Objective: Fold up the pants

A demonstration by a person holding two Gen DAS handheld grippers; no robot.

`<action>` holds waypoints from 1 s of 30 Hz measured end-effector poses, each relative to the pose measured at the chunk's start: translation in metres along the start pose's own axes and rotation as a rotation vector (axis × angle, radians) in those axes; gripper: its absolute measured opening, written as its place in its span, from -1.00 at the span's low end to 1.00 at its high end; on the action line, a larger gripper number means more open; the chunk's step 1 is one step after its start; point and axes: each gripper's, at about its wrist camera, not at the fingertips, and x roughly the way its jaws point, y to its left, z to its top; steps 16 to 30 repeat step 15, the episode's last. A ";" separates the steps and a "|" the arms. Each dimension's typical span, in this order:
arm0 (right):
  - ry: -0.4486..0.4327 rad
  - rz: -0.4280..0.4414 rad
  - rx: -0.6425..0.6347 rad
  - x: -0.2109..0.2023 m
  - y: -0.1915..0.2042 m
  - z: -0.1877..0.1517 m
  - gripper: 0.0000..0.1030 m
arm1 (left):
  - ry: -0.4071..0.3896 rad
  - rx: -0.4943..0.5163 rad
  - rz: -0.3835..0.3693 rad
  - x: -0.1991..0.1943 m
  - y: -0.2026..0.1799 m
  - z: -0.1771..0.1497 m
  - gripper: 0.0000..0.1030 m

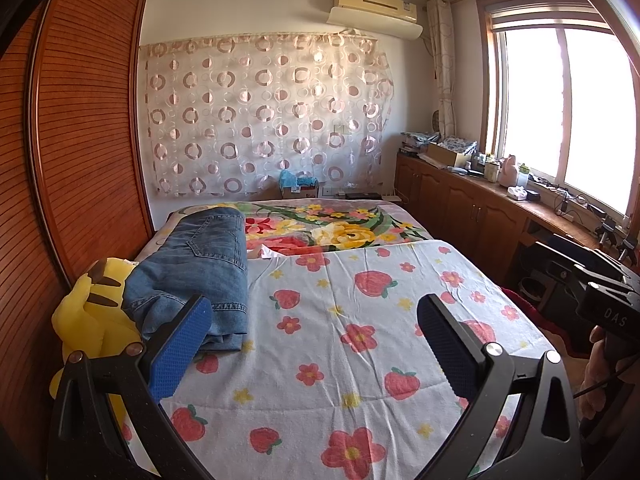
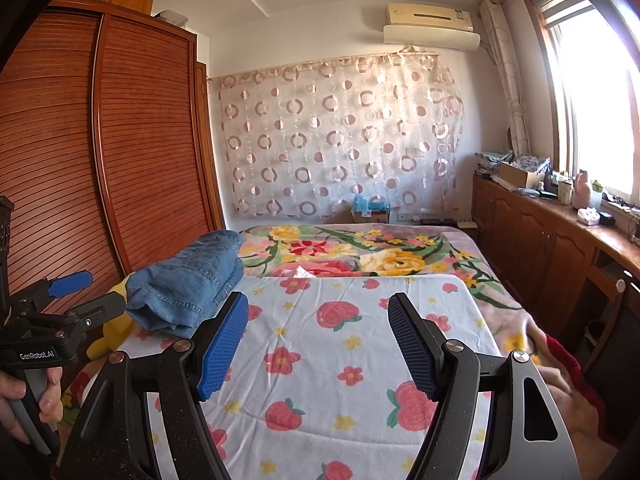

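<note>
Looking down my left claw (image 1: 314,328), I see both blue-padded fingers (image 1: 182,344) spread wide apart with nothing between them, hanging over the strawberry-print sheet (image 1: 360,344). My right claw (image 2: 318,340) stands the same way, jaws apart and empty, above the same sheet (image 2: 340,360). In the right view my left claw (image 2: 76,296) shows at the left edge, spread apart, its handle in my hand (image 2: 24,400).

Just past the left finger lie the jeans (image 1: 200,268), already folded into a thick blue denim bundle along the left side of the bed, a back pocket facing up and the hem layers stacked at the near end. From the right view the jeans (image 2: 188,280) look lumpy and rounded at the near corner, not quite flat.

Touching their left side is a yellow plush toy (image 1: 92,312), wedged between the denim and the slatted wooden wardrobe (image 1: 88,152). Beyond the sheet the floral blanket (image 1: 340,224) covers the far half of the bed. A small box with blue cloth (image 1: 298,184) sits at the head, under a circle-patterned curtain (image 1: 264,116). Along the right runs a wooden surface (image 1: 532,204) crowded with clutter beneath the bright window (image 1: 568,112), and an air conditioner (image 1: 376,4) hangs high on the wall.
</note>
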 end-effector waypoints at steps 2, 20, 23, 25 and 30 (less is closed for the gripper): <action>-0.001 -0.001 -0.001 0.000 0.001 0.000 0.44 | 0.001 -0.001 -0.002 0.000 0.000 0.000 0.99; -0.003 -0.006 0.002 0.000 0.004 -0.002 0.44 | 0.000 -0.001 -0.001 0.000 0.000 0.000 0.99; -0.003 -0.006 0.002 0.000 0.004 -0.002 0.44 | 0.000 -0.001 -0.001 0.000 0.000 0.000 0.99; -0.003 -0.006 0.002 0.000 0.004 -0.002 0.44 | 0.000 -0.001 -0.001 0.000 0.000 0.000 0.99; -0.003 -0.006 0.002 0.000 0.004 -0.002 0.44 | 0.000 -0.001 -0.001 0.000 0.000 0.000 0.99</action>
